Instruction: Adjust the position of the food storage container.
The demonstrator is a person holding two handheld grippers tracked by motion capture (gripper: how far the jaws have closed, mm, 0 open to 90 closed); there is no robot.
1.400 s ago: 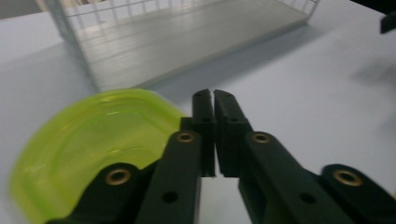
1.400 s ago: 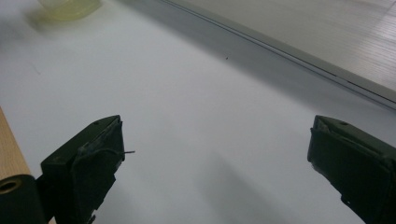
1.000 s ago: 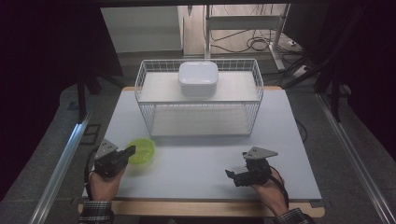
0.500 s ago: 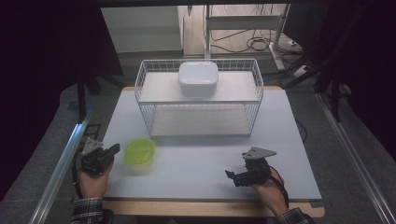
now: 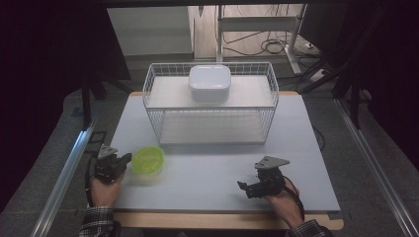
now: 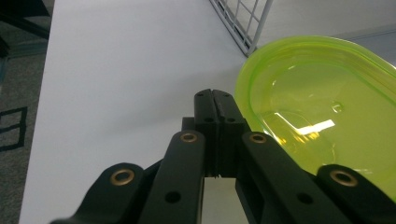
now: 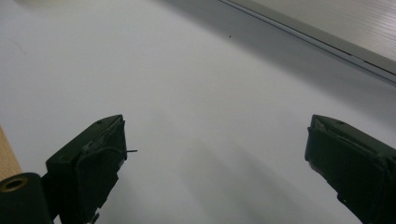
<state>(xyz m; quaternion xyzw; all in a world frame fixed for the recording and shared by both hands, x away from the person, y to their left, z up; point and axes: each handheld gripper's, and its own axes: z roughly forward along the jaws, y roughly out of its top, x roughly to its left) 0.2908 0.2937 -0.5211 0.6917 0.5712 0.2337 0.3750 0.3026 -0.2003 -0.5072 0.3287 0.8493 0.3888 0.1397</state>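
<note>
Left gripper (image 5: 123, 160), jaws pressed together on nothing, rests at the near left of the desk (image 5: 207, 173) with its tip just beside the left rim of the green bowl (image 5: 148, 160); contact cannot be told. In the left gripper view the closed gripper (image 6: 215, 100) points past the bowl's (image 6: 317, 107) near rim, the bowl lying to its right and holding nothing. Right gripper (image 5: 245, 186), jaws spread wide with nothing between them, sits at the near right, well apart from the bowl; its own view shows bare desk (image 7: 196, 93) between the jaws. Beyond the bowl, toward the far side, stands a white wire basket (image 5: 210, 106), its corner (image 6: 243, 23) near the bowl. A white lidded box (image 5: 210, 83) rests on the basket's upper shelf.
</note>
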